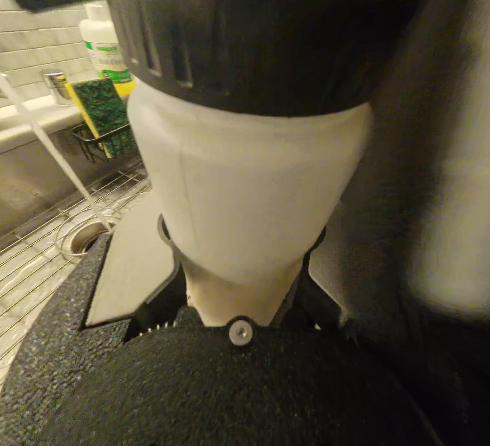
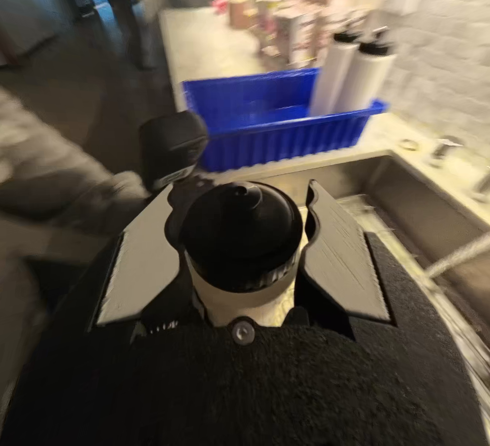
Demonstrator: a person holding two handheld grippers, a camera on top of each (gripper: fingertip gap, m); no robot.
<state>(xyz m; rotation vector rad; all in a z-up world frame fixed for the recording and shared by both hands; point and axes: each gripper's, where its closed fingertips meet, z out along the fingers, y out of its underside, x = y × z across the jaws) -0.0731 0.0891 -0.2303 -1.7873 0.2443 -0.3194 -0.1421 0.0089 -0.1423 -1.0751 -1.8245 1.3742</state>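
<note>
Two grippers are on one white bottle (image 1: 249, 181), which hangs over the sink (image 1: 39, 168) rather than standing on anything. My left gripper (image 1: 241, 226) has its jaws clenched on the white body below the black cap (image 1: 252, 35). As I judge it, that low grip steadies the bottle and leaves the cap free. My right gripper (image 2: 240, 194) comes at the bottle from the cap end, with its jaws on either side of the cap. On the left the jaw looks to be touching the cap, while on the right a thin gap seems to show. The blur hides the contact, so I cannot tell whether these jaws are clenched or loose.

To the far left a thin stream of water (image 1: 53, 147) falls onto the wire grid (image 1: 39, 261) beside the drain (image 1: 84, 237), well apart from the bottle. Holding the bottle over the basin would let any spill land in the sink, I think. A green and yellow sponge (image 1: 106, 115) stands in a black wire holder (image 1: 87, 139) on the far sink wall, and a soap bottle (image 1: 100, 41) is behind it on the counter (image 2: 392, 131).

Beyond the sink's far end a blue bin (image 2: 278, 141) sits on the counter, with more white bottles (image 2: 344, 78) standing upright in its right end. A grey sleeve (image 2: 53, 181) reaches in from the left.
</note>
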